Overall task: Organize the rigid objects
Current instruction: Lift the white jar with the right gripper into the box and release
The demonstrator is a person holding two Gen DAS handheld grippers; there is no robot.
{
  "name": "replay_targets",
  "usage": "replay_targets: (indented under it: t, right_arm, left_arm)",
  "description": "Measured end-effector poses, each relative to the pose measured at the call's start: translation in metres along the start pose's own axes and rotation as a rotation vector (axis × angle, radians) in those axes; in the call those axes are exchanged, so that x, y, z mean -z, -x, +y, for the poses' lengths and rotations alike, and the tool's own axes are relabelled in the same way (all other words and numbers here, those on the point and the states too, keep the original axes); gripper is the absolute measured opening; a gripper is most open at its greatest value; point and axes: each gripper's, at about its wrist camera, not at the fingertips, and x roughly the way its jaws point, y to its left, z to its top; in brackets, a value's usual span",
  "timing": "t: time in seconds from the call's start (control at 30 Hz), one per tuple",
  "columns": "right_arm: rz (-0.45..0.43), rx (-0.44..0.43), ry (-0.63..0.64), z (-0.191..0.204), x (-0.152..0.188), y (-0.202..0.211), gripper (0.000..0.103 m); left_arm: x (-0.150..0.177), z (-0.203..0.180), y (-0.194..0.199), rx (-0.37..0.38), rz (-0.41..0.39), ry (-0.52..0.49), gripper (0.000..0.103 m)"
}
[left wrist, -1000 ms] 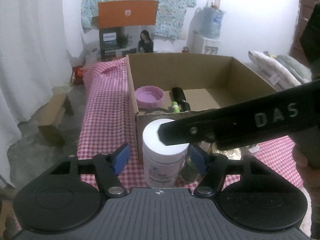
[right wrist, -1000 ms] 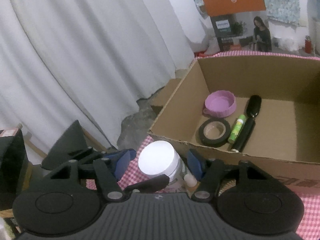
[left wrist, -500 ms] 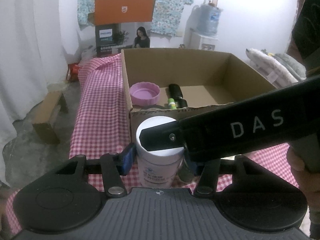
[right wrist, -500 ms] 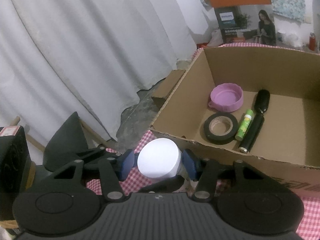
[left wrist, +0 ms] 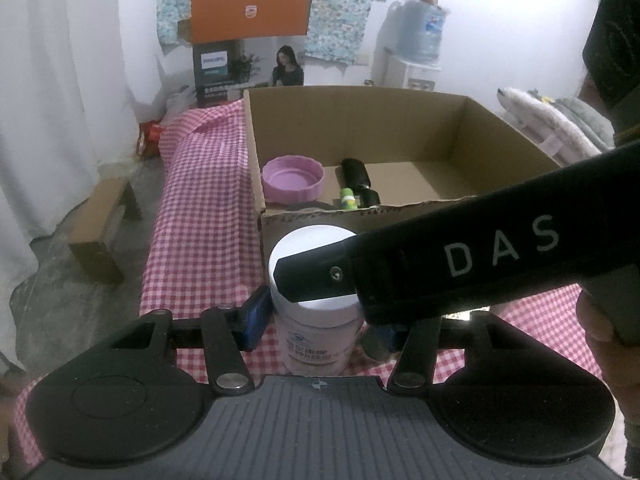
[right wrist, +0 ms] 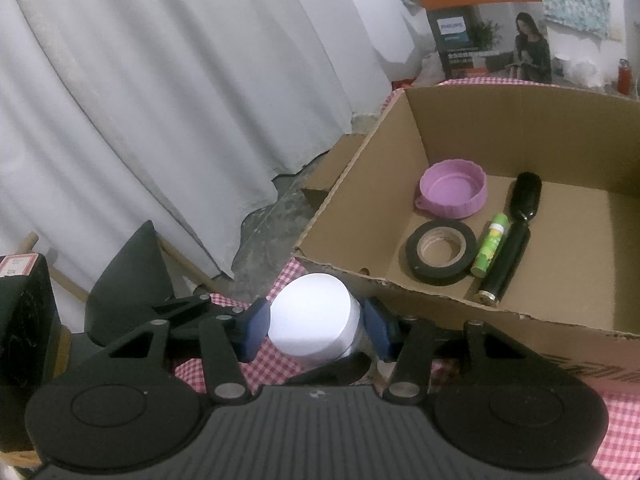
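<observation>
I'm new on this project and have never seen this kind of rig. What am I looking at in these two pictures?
A person holds a two-finger gripper in each hand, each with a camera looking along its fingers. One picture is from the left gripper, the other from the right gripper. Both have just been closing on one white-lidded jar, which stands on a checked cloth: the left grips its body, the right its lid. The black bar marked DAS is the right gripper. Behind stands a cardboard box holding a purple lid, a tape roll, a green tube and a black brush.
</observation>
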Motion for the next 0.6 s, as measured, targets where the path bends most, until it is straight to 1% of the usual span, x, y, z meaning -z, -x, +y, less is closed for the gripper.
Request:
replay_targets:
  t: [0.6]
  right_arm:
    - [-0.015,-0.008,0.045,0.018,-0.002,0.006,0.055]
  left_arm:
    - [-0.001,0.008,0.021,-0.017,-0.044,0.017,0.053]
